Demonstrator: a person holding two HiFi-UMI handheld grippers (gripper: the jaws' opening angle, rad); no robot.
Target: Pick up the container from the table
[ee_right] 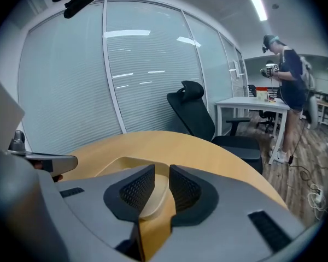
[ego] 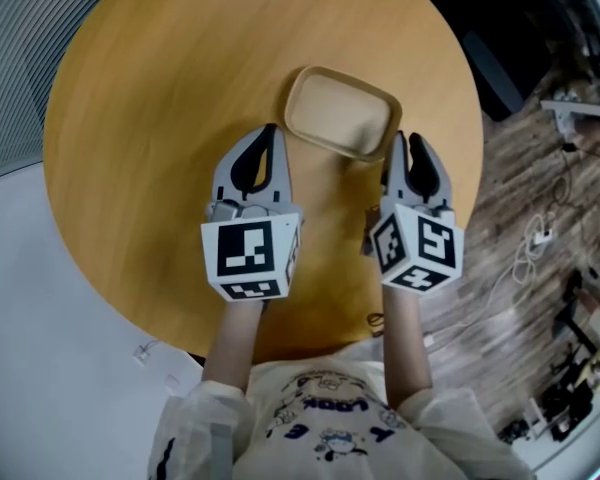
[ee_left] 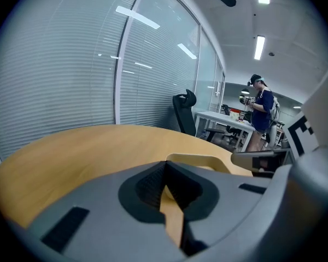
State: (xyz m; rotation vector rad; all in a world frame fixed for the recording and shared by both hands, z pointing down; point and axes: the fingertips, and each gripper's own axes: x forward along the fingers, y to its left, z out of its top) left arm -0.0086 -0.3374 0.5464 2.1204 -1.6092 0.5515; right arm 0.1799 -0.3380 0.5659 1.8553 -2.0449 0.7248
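A shallow beige container (ego: 340,111) with rounded corners lies on the round wooden table (ego: 160,118), just beyond both grippers. My left gripper (ego: 271,130) hovers at its near left side, jaws shut with the pads touching and nothing held; the container (ee_left: 199,161) shows right of its tips (ee_left: 165,168). My right gripper (ego: 407,143) is at the near right corner, open by a narrow gap. Through that gap (ee_right: 162,173) I see the container's rim (ee_right: 112,165); I cannot tell whether the pads touch it.
The table's right edge runs close beside the right gripper, with wood floor and cables (ego: 540,238) below. Past the table are a black office chair (ee_right: 194,111), a white desk (ee_right: 251,103), a standing person (ee_right: 287,75) and a glass wall with blinds.
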